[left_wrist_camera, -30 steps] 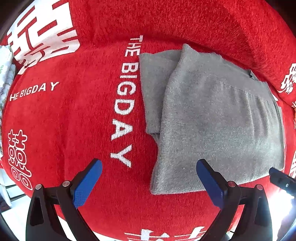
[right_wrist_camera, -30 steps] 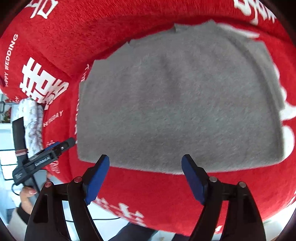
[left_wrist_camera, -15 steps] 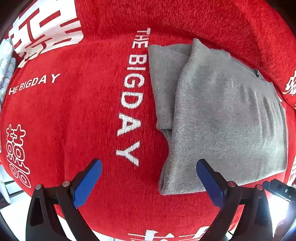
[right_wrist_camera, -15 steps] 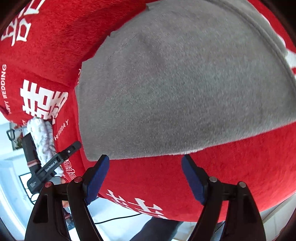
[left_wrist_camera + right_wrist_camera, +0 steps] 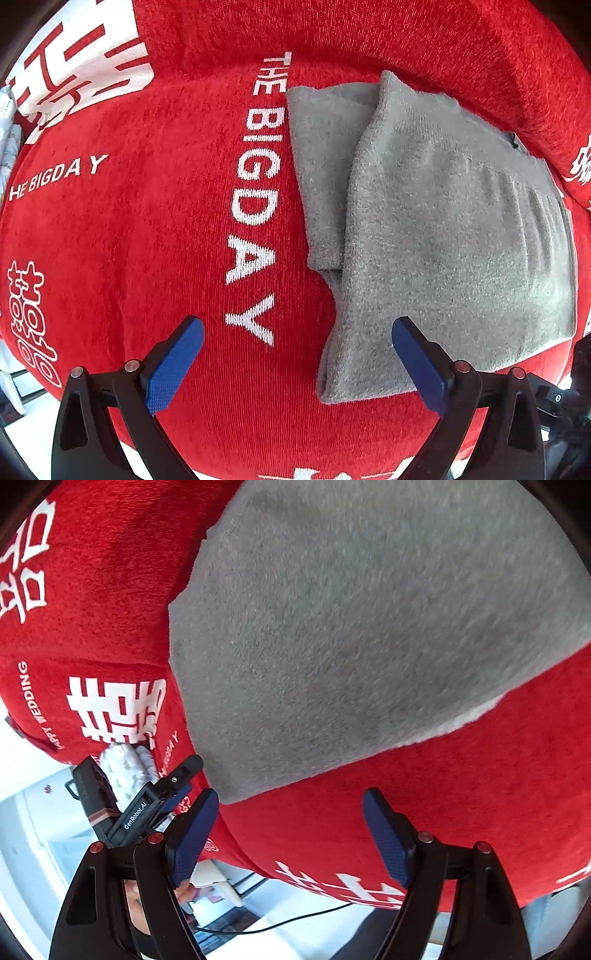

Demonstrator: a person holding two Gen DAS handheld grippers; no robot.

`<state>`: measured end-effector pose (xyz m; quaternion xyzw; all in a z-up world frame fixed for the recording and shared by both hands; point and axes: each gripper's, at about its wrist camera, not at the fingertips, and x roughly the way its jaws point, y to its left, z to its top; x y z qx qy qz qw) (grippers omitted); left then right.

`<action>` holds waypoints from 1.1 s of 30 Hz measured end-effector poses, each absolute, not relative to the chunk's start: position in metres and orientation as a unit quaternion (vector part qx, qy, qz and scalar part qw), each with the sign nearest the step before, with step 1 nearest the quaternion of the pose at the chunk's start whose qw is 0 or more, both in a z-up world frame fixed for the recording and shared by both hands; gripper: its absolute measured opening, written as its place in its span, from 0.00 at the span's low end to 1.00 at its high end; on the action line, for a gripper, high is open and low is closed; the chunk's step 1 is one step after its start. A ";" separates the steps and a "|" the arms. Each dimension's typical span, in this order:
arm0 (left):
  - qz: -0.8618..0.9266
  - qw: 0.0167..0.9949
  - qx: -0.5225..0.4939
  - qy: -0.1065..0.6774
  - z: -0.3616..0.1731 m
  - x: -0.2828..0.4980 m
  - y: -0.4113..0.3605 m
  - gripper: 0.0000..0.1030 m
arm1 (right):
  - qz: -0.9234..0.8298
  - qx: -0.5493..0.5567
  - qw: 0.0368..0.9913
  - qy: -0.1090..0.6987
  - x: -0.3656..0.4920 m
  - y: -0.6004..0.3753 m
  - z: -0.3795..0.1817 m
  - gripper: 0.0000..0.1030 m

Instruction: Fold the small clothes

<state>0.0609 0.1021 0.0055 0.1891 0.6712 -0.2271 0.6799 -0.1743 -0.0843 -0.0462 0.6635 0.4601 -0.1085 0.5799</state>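
A grey knitted garment (image 5: pixel 436 229) lies folded on a red cloth with white lettering (image 5: pixel 155 221); a narrower lower layer sticks out on its left side. In the right wrist view the garment (image 5: pixel 369 620) fills the upper half. My left gripper (image 5: pixel 295 362) is open and empty, low over the cloth, with its right finger over the garment's near left corner. My right gripper (image 5: pixel 291 834) is open and empty, just short of the garment's near edge. The left gripper also shows in the right wrist view (image 5: pixel 155 805) at the lower left.
The red cloth (image 5: pixel 461 794) drapes over the near edge, with white floor and a black cable (image 5: pixel 280 923) below. A white patterned bundle (image 5: pixel 125 764) lies at the cloth's left edge. A raised red fold (image 5: pixel 406 40) runs behind the garment.
The right gripper has swung in closer and tilted, so the garment looms larger and slanted. The left view has slid slightly left; the garment sits further right. Both grippers stay open.
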 end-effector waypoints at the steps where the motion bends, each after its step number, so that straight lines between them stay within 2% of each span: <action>1: -0.228 0.679 0.190 0.671 0.004 0.062 0.102 0.99 | -0.106 0.670 0.577 0.455 -0.173 -0.083 -0.048 0.80; 12: -0.228 0.677 0.153 0.682 -0.013 0.095 0.122 0.99 | -0.101 0.707 0.578 0.395 -0.168 -0.070 -0.059 0.80; 21: -0.301 0.639 0.052 0.706 -0.024 0.123 0.119 0.99 | -0.113 0.736 0.578 0.333 -0.135 -0.066 -0.065 0.82; 22: -0.307 0.628 0.037 0.714 -0.027 0.127 0.117 0.99 | -0.116 0.740 0.573 0.332 -0.133 -0.066 -0.066 0.75; 23: -0.313 0.620 0.026 0.719 -0.030 0.126 0.117 0.99 | -0.115 0.747 0.567 0.328 -0.131 -0.066 -0.067 0.63; 24: -0.320 0.609 0.012 0.726 -0.034 0.130 0.115 0.99 | -0.109 0.756 0.559 0.323 -0.130 -0.067 -0.070 0.20; 25: -0.324 0.603 0.004 0.729 -0.036 0.132 0.114 0.99 | -0.101 0.765 0.550 0.320 -0.130 -0.068 -0.073 0.08; 33: -0.387 0.538 -0.078 0.744 -0.042 0.144 0.087 0.99 | -0.027 0.734 0.617 0.283 -0.122 -0.092 -0.021 0.08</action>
